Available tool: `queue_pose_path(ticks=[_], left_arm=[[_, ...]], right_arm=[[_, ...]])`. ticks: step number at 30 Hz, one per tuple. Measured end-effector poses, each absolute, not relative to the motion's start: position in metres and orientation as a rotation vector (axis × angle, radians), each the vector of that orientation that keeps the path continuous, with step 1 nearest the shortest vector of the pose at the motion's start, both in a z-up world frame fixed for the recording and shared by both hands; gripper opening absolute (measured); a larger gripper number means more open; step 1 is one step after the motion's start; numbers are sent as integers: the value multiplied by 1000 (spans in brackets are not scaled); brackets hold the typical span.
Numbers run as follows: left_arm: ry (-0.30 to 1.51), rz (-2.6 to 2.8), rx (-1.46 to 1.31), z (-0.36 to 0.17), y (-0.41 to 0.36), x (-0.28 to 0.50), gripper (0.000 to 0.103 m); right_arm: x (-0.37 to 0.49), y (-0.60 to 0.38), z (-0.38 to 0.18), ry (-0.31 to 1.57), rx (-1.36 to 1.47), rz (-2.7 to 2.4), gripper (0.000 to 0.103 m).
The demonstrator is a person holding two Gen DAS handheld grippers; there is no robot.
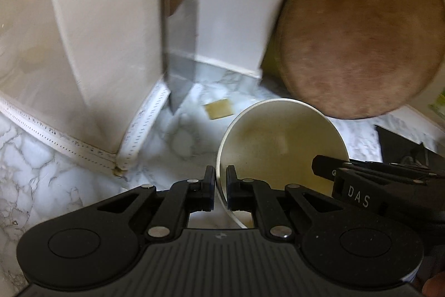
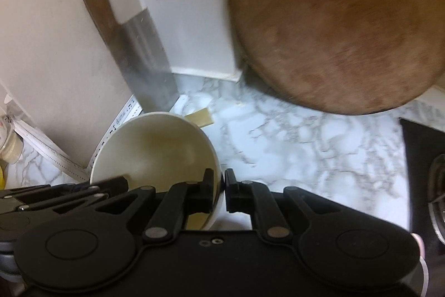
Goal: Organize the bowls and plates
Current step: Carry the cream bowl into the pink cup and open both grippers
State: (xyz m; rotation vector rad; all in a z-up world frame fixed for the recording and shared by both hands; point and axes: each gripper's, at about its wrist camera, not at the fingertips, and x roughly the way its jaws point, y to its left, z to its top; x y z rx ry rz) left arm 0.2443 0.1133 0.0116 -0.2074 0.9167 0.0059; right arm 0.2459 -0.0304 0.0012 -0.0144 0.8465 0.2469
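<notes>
White bowl [image 1: 281, 141] gripped at opposite rims by left claw [image 1: 220, 189] & right claw [image 2: 219, 191], above marble surface [image 2: 306, 146]; not yet placed

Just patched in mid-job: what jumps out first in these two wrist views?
A white bowl sits front and centre, pinched at opposite sides of its rim by the left gripper and the right gripper, both shut on it above the marble counter. Behind it to the right, a big round wooden board leans upright. On the left, a cleaver with a wooden handle stands against a pale board.
</notes>
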Motion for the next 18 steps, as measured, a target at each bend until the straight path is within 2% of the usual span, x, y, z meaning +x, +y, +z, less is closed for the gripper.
queue_pose_path(ticks=[18], left_arm=[[910,-228,-61,38,-27,186,7]], right_arm=[[150,-164,26,784,84,38,9]])
